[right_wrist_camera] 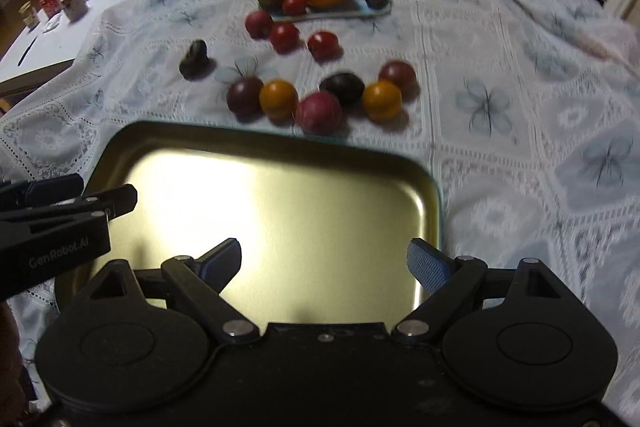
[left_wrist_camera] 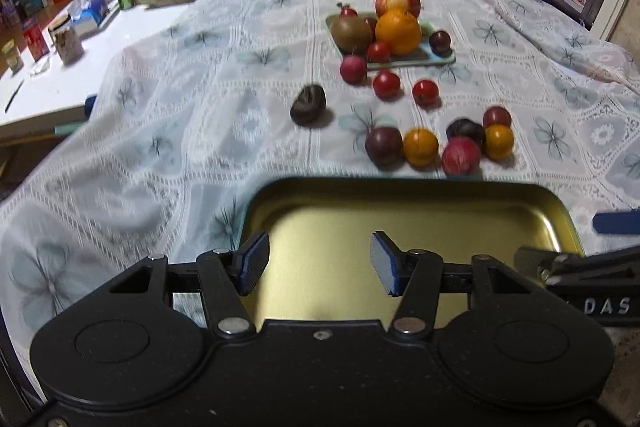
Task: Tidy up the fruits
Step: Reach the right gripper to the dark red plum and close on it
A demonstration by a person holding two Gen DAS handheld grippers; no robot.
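Item, gold tray [left_wrist_camera: 420, 223]: lying bare on the lace tablecloth [left_wrist_camera: 168, 131] right under both tools; I am reading it as the place the fruit is going, and nothing is sitting in it yet

Item, left gripper [left_wrist_camera: 318, 261]: I am holding it above the tray's near half, jaws standing wide apart, nothing between the blue pads [left_wrist_camera: 254, 259]

Item, right gripper [right_wrist_camera: 328, 263]: I am holding it over the same tray, jaws spread wide, gripping nothing

Item, loose fruit: a cluster is lying just beyond the tray's far rim, namely a dark plum [left_wrist_camera: 383, 145], a small orange fruit [left_wrist_camera: 420, 147], a red fruit [left_wrist_camera: 461, 155], a second orange one [left_wrist_camera: 498, 141], and darker pieces behind; a dark fruit [left_wrist_camera: 308, 105] is sitting apart to the left; three small red ones are lying nearer the far plate [left_wrist_camera: 442, 59]

Item, far plate: already carrying an apple [left_wrist_camera: 398, 1], a large orange [left_wrist_camera: 398, 31], a kiwi-brown fruit [left_wrist_camera: 352, 34] and a few small pieces

Progress: I am judging the sorting as barely begun, since every loose fruit is still on the cloth

Unclear: both views are blurring, so I am not telling plums from tomatoes with confidence; the tray's near edge is hiding behind the gripper bodies; the plate's back is hiding behind its pile; each view is catching only a cut-off corner of the other tool
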